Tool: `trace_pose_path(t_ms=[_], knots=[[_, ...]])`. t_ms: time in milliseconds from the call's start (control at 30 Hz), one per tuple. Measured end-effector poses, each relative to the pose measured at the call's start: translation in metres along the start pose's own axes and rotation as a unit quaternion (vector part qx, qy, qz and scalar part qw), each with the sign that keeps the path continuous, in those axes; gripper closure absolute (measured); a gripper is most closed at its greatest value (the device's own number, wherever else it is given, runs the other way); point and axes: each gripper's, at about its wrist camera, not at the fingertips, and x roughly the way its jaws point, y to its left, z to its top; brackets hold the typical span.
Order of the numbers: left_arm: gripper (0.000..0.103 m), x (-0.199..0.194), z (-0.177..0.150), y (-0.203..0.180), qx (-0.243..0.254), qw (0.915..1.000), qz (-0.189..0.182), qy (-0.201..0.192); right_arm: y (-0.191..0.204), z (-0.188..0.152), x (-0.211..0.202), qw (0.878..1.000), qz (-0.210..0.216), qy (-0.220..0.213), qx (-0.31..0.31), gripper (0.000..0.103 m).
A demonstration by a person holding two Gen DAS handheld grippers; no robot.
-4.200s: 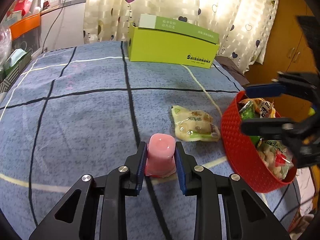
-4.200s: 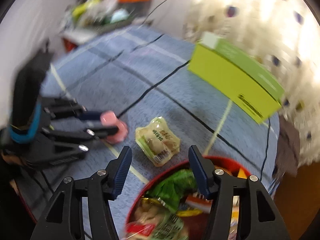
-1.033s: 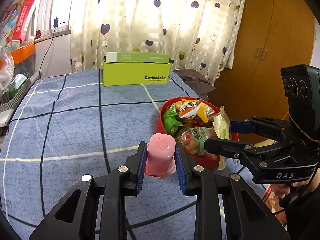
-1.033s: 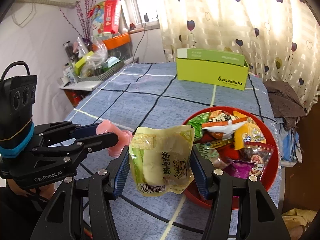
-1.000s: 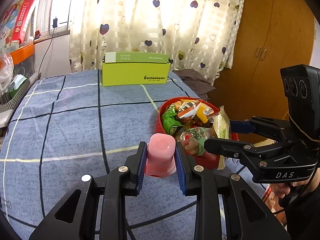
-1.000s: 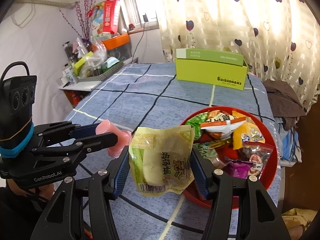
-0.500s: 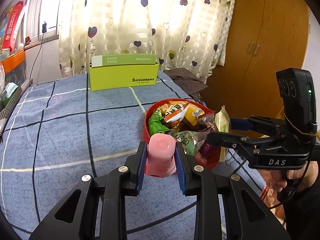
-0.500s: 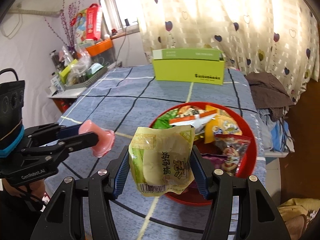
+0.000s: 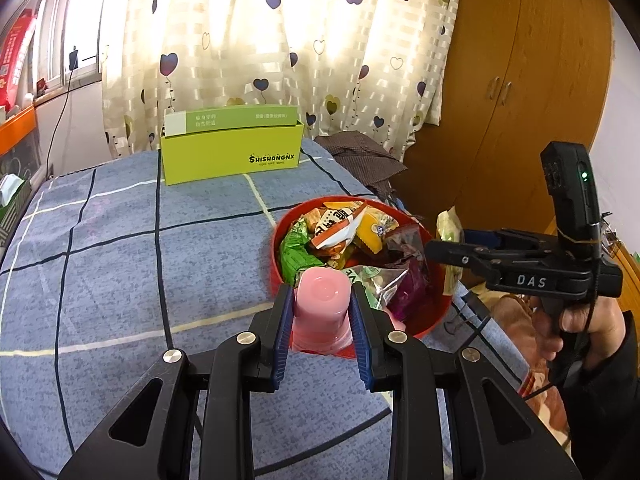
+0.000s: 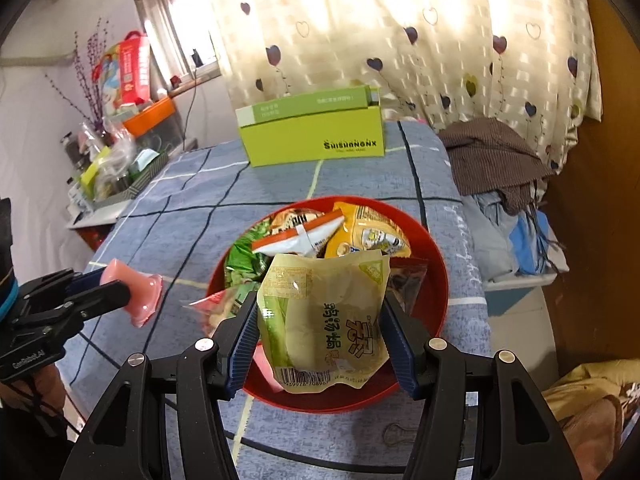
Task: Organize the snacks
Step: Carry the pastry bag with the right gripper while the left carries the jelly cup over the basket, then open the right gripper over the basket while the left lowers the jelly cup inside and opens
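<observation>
My left gripper (image 9: 320, 320) is shut on a pink jelly cup (image 9: 321, 300), held in the air at the near left rim of the red basket (image 9: 434, 312). The basket is full of several snack packets (image 9: 340, 228). My right gripper (image 10: 320, 336) is shut on a pale green-and-yellow snack packet (image 10: 326, 316), held upright over the near part of the red basket (image 10: 438, 280). In the right wrist view the left gripper (image 10: 116, 284) and its pink cup (image 10: 138, 290) hang left of the basket. In the left wrist view the right gripper (image 9: 452, 248) shows at the basket's right edge.
A lime-green box (image 9: 232, 148) stands at the far end of the blue checked tablecloth (image 9: 120, 260). Heart-patterned curtains and a wooden wardrobe (image 9: 520, 100) lie behind. Brown cloth (image 10: 496, 156) is heaped past the table's right edge; a cluttered shelf (image 10: 116, 160) stands at the left.
Both grippers have shifted toward the red basket, which now sits nearer and more central in both views. The packet now hangs over the basket. Grips are unchanged.
</observation>
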Motion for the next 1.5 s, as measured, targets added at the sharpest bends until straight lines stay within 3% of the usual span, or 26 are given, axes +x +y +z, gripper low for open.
trace_pose_path(t_ms=[533,700,933,1500], knots=[[0.074,0.008,0.002,-0.005,0.006,0.9999,-0.004,0.008,-0.003,-0.028,0.023,1.0,0.005,-0.018,0.025,0.045],[0.074,0.011,0.001,-0.007,0.006,0.9999,-0.007,0.011,-0.012,-0.036,0.036,1.0,-0.012,-0.01,0.021,0.045],[0.074,0.014,0.003,-0.01,0.011,0.9998,-0.013,0.013,-0.001,-0.035,0.033,0.999,-0.029,0.013,-0.003,0.042],[0.074,0.04,0.018,-0.03,0.04,0.9983,-0.033,0.028,0.0,-0.03,0.01,0.998,-0.05,-0.019,-0.015,0.04]])
